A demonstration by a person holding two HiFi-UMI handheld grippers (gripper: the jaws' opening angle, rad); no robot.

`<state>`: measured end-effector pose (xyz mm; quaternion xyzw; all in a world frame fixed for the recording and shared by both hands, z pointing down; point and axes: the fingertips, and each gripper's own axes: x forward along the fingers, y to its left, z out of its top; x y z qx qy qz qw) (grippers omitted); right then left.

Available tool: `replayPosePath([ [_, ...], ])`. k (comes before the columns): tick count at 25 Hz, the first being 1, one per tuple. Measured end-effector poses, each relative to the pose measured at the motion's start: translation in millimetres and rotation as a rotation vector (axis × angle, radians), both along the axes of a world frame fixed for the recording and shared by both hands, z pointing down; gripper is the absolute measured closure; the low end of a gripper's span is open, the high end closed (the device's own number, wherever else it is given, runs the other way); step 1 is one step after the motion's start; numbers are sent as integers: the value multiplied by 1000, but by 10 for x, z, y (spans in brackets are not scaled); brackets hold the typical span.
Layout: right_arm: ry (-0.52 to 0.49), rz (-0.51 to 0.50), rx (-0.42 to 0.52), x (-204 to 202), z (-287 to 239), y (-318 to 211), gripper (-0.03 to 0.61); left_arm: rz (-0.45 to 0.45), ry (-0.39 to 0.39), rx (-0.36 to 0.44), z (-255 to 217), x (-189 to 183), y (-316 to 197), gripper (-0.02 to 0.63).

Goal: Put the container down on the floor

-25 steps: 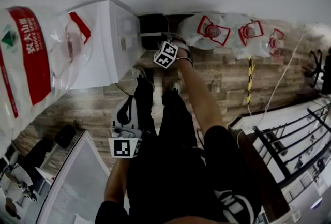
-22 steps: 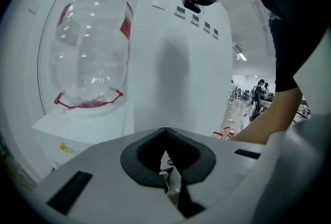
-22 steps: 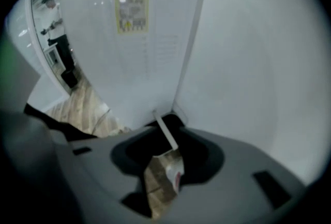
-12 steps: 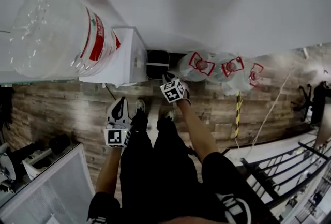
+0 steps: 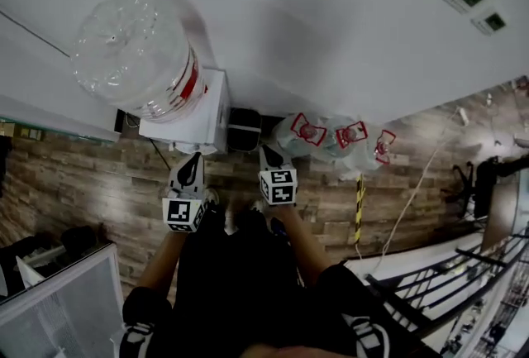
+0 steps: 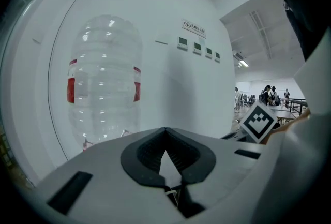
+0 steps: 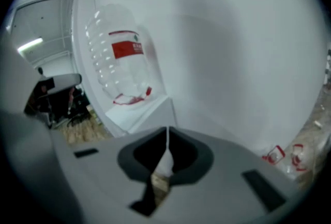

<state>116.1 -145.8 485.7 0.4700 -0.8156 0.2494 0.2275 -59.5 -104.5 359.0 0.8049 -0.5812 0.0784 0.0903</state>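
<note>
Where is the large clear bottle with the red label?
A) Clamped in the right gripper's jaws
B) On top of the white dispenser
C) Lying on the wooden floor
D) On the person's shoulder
B: the large clear bottle sits on top of the white dispenser, up off the wooden floor.

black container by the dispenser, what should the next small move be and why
Probably just draw both claws back and leave it alone. The black container already seems to stand on the floor between the white dispenser and the clear bottles. The left claw and the right claw are both shut with nothing between them, and both are held apart from the container.
</note>
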Motion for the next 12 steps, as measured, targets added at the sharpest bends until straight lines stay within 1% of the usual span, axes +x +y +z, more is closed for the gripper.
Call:
replayPosePath([
  [2, -43, 9, 28, -99, -301, 100, 541, 11, 1, 13, -139, -24, 4, 588],
  [5, -102, -10, 59, -277, -659, 257, 543, 33, 8, 40, -381, -37, 22, 588],
  [9, -97, 6, 133, -359, -1058, 446, 543, 54, 14, 63, -583, -43, 103, 588],
  [12, -133, 31, 159, -405, -1273, 593, 541, 71, 17, 75, -675, -48, 153, 588],
])
